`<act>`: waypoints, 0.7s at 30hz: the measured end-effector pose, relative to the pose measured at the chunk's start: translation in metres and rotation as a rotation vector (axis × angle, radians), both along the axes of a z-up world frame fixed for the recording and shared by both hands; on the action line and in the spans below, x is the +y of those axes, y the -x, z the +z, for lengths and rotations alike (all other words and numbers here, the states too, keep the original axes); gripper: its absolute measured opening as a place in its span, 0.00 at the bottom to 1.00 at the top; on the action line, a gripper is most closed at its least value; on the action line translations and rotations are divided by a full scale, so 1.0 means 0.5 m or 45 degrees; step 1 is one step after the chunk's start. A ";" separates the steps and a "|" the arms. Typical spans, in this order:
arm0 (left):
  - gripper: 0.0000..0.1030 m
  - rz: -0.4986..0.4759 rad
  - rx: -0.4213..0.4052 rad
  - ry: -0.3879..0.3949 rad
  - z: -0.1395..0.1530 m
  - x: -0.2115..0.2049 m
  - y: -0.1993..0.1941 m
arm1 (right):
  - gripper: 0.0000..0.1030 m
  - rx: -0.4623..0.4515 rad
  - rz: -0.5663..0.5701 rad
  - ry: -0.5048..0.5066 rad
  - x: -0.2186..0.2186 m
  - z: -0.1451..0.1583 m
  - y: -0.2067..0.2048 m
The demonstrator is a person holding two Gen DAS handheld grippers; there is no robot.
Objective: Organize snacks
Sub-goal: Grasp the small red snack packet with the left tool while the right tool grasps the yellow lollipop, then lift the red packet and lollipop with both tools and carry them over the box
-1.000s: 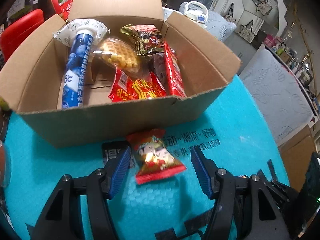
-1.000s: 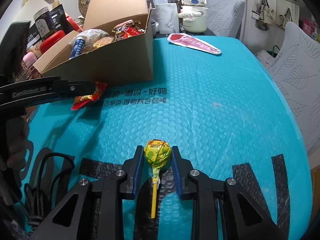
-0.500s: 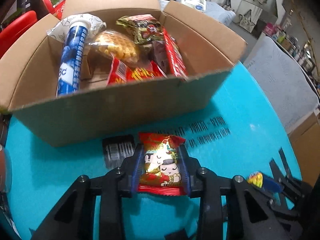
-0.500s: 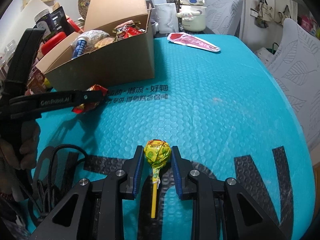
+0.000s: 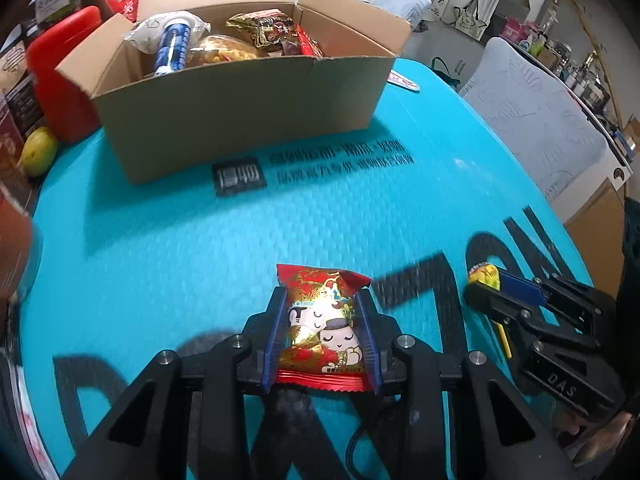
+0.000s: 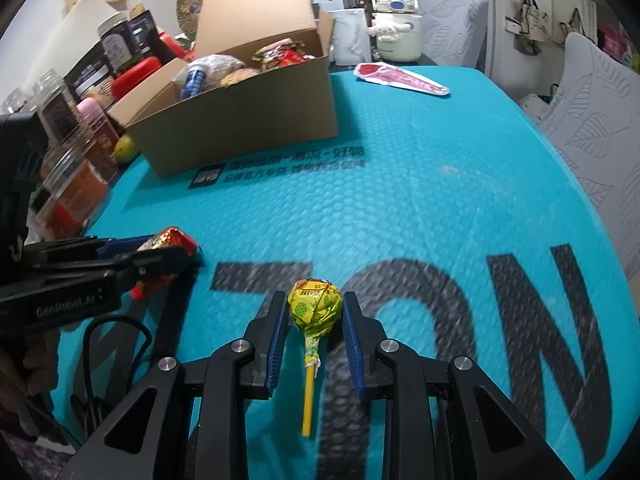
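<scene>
My left gripper (image 5: 323, 300) is shut on a red and gold snack packet (image 5: 323, 328) with cartoon faces, held over the teal table cover. From the right wrist view the same left gripper (image 6: 176, 254) shows at the left with the packet (image 6: 170, 240) in it. My right gripper (image 6: 314, 304) is shut on a yellow-wrapped lollipop (image 6: 315, 304), its yellow stick pointing back at the camera. In the left wrist view the right gripper (image 5: 486, 286) and lollipop (image 5: 483, 275) sit at the right. An open cardboard box (image 5: 240, 112) holding several snacks stands farther back.
A red container (image 5: 60, 76) and a yellow-green fruit (image 5: 38, 152) sit left of the box, with jars (image 6: 68, 160) along the table's left edge. A pink packet (image 6: 400, 80) and a white kettle (image 6: 396, 24) lie at the far side. A grey padded chair (image 6: 592, 128) stands to the right.
My left gripper closed on the red snack packet in front of the box and drew back from the box with it. My right gripper also pulled back, still holding the lollipop.
</scene>
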State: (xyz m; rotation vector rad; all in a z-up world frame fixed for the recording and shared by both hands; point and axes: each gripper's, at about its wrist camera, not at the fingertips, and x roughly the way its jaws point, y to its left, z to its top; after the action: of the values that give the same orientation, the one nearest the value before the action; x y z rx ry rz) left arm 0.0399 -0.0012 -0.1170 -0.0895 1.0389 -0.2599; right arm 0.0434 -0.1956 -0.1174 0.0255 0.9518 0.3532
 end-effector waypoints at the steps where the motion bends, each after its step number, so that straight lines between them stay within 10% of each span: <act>1: 0.33 0.000 -0.001 -0.005 -0.001 0.003 0.013 | 0.26 0.004 0.009 0.000 0.004 -0.001 0.007; 21: 0.36 -0.040 -0.097 -0.146 -0.017 -0.019 0.072 | 0.27 -0.065 0.038 0.102 0.045 -0.011 0.061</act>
State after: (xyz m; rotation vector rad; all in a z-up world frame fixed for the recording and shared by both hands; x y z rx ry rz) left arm 0.0039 -0.0106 -0.1256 0.0399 0.9782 -0.2303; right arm 0.0130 -0.1733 -0.1228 -0.0705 0.9158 0.3417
